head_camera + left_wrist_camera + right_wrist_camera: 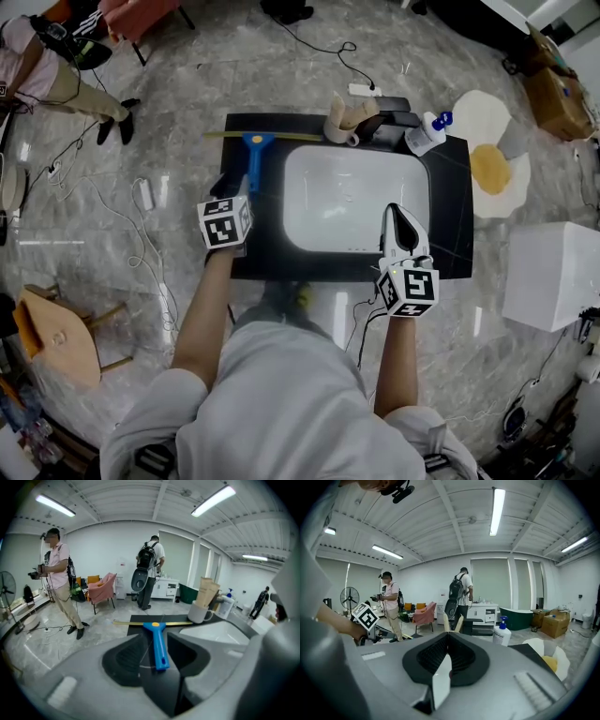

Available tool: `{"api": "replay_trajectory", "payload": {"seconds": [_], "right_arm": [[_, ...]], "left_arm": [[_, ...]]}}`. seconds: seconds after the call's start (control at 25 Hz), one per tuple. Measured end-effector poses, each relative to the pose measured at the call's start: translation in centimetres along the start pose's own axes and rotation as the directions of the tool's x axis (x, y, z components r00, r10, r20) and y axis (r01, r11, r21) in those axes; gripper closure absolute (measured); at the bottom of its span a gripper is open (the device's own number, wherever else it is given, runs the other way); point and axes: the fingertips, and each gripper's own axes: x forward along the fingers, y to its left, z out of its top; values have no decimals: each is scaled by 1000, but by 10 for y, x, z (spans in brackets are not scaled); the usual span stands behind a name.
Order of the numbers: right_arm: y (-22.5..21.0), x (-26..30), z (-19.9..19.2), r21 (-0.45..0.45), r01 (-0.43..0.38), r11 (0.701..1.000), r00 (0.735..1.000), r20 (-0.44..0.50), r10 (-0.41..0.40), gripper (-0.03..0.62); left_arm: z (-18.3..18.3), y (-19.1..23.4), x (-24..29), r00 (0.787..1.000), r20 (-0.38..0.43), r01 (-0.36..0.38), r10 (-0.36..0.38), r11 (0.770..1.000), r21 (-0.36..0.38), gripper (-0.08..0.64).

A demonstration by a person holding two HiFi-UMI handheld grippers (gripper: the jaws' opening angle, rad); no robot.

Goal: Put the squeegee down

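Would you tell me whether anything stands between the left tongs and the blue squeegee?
Nothing visible does. The squeegee lies flat on the black counter, its handle pointing toward the open left tongs, and no other object lies between them.

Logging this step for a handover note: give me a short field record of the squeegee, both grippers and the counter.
squeegee: lying flat on black counter, left of sink, not gripped
left gripper: open, jaws apart, handle's end showing between them untouched
right gripper: shut, empty, over sink's front right
back of counter: mug, pump bottle
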Motion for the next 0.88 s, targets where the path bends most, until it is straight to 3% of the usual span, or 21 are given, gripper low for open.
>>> {"api": "replay_trajectory", "payload": {"seconds": [0.88], "right_arm": [[39,-91,23,-8,-25,1000,996,87,25,591]], "left_arm": [[22,-9,-159,980,198,-20,11,999,44,511]]}}
